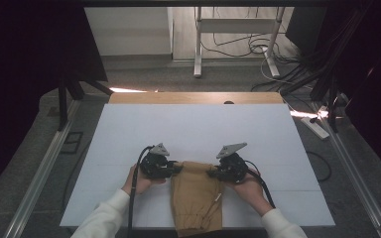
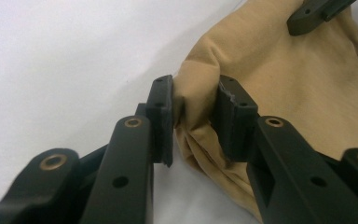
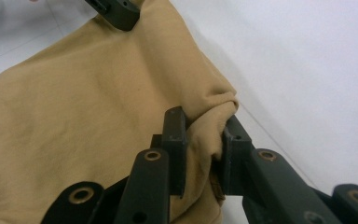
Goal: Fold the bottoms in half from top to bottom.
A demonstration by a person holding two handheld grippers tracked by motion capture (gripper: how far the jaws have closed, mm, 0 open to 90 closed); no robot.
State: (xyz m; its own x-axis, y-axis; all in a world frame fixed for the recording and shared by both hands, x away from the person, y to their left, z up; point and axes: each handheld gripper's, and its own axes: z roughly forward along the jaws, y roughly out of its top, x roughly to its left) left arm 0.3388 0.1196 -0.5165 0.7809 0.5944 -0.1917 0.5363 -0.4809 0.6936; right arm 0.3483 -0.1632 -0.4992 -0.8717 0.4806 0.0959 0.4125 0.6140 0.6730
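High view | folded tan cotton trousers (image 1: 197, 198) lying at near bench (image 1: 129, 134) edge | left gripper (image 1: 174, 169) and right gripper (image 1: 212, 173) pinching far corners | advice: lifting evenly, keeping cloth taut.

Tan garment (image 1: 196, 193); white table (image 1: 193, 129); black grippers (image 1: 174, 169)

A broad white-topped counter (image 1: 193, 134) with a strip of bare wood along its far edge carries one folded tan cloth garment (image 1: 197, 198). The garment lies near the front edge, its gathered cuffed end hanging just past that edge.
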